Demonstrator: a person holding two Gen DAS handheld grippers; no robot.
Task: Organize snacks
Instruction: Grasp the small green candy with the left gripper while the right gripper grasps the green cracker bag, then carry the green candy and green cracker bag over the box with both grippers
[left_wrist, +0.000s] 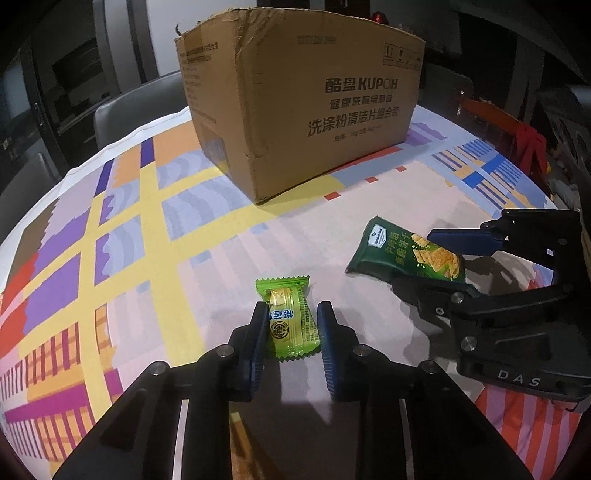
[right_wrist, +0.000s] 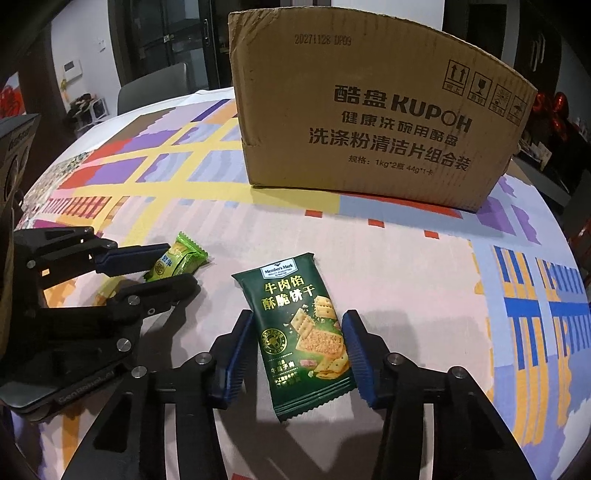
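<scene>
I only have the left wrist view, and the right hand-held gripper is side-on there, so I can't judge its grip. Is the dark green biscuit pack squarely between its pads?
Observer: Yes. In the right wrist view the dark green biscuit pack lies flat on the cloth between the pads of the right hand-held gripper, with a visible gap at the left pad.
Operator: How does my candy look from that side?
Observer: The green candy sits between the fingers of the left hand-held gripper, and both appear to press on its wrapper.
</scene>
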